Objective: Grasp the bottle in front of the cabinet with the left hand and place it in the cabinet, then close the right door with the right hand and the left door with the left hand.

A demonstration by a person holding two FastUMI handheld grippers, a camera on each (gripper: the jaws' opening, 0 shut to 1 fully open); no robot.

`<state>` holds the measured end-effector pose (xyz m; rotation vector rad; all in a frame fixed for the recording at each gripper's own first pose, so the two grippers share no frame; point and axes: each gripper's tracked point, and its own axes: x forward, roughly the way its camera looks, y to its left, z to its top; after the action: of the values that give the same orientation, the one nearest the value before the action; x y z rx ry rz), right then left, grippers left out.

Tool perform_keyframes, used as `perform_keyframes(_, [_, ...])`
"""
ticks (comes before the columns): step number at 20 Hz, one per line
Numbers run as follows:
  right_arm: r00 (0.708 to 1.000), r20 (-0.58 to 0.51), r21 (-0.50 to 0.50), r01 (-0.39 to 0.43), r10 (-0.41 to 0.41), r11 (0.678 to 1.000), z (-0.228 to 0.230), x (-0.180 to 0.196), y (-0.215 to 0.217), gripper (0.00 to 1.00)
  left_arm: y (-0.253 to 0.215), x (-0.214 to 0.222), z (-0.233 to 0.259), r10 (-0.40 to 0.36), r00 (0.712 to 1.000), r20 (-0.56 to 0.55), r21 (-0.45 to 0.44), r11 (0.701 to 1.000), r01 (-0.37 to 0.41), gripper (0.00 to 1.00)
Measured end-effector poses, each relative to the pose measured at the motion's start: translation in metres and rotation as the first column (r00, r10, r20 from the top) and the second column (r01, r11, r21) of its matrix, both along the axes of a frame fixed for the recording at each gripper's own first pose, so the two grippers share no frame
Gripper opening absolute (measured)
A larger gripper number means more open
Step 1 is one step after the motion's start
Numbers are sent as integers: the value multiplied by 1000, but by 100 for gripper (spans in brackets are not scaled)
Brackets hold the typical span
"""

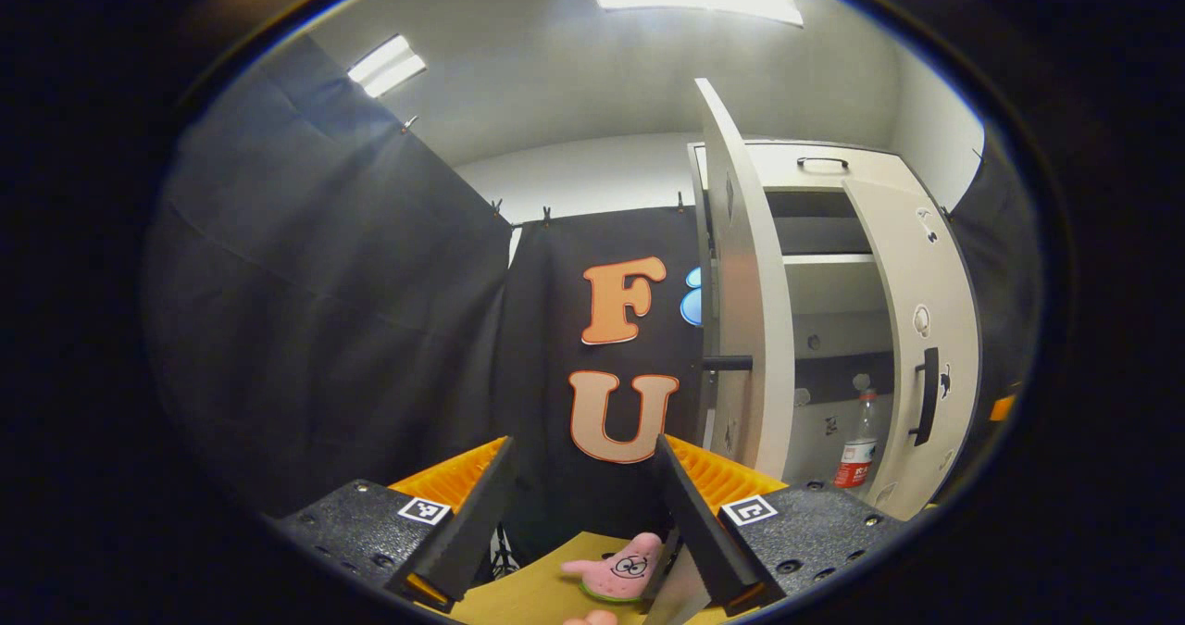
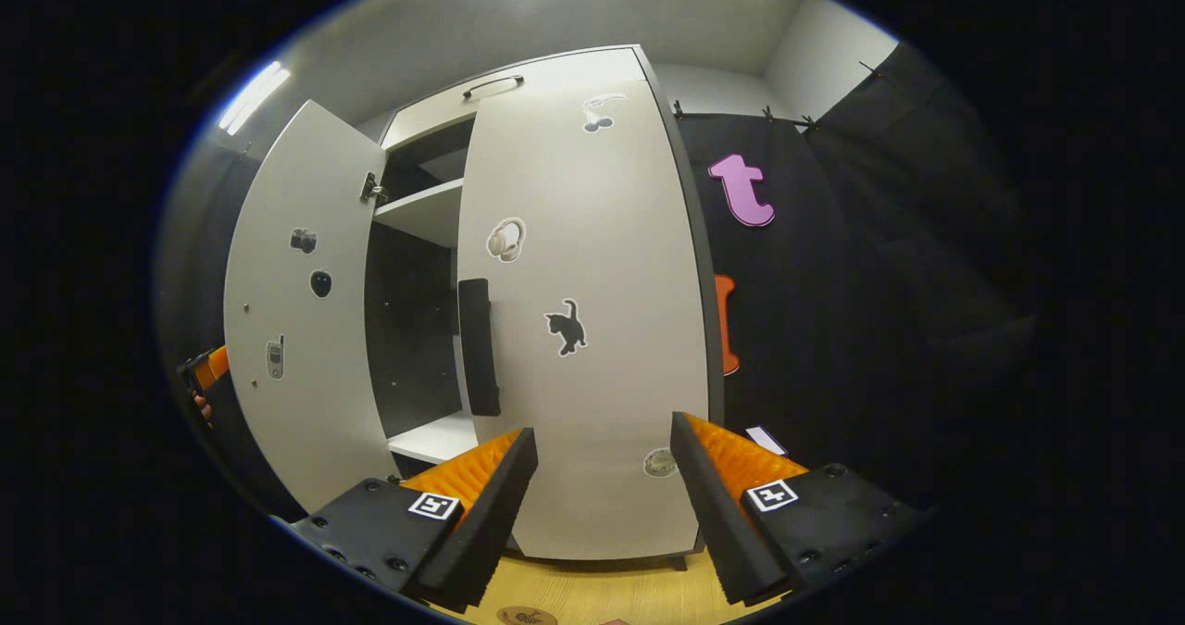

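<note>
A clear bottle point(image 1: 859, 440) with a red label stands upright inside the white cabinet point(image 1: 815, 167), on its lower shelf. It shows through the gap between the doors. The left door point(image 1: 745, 310) stands wide open, edge-on in the left gripper view. The right door point(image 2: 592, 329) is swung nearly to the cabinet front, its dark handle point(image 2: 477, 347) at its left edge. My left gripper point(image 1: 583, 449) is open and holds nothing, left of the open door. My right gripper point(image 2: 604, 431) is open close before the right door's lower part, holding nothing.
A pink starfish toy point(image 1: 620, 565) lies on the wooden table point(image 1: 528, 593) below my left gripper. Black cloth walls the booth on both sides. The left door point(image 2: 296, 329) juts out toward the room, and a hand with a gripper point(image 2: 202, 375) shows behind it.
</note>
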<state>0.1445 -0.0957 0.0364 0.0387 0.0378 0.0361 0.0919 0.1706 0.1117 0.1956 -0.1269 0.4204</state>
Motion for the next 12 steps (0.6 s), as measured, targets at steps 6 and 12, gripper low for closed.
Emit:
perform_keyframes(6, [999, -27, 6, 22, -22, 1000, -4, -14, -18, 98, -61, 17, -11, -179, 983, -39, -58, 983, 177, 91])
perform_keyframes(12, [997, -30, -14, 75, -75, 997, -3, -35, -43, 98, -134, 44, -23, -313, 948, -55, -67, 949, 309, 87])
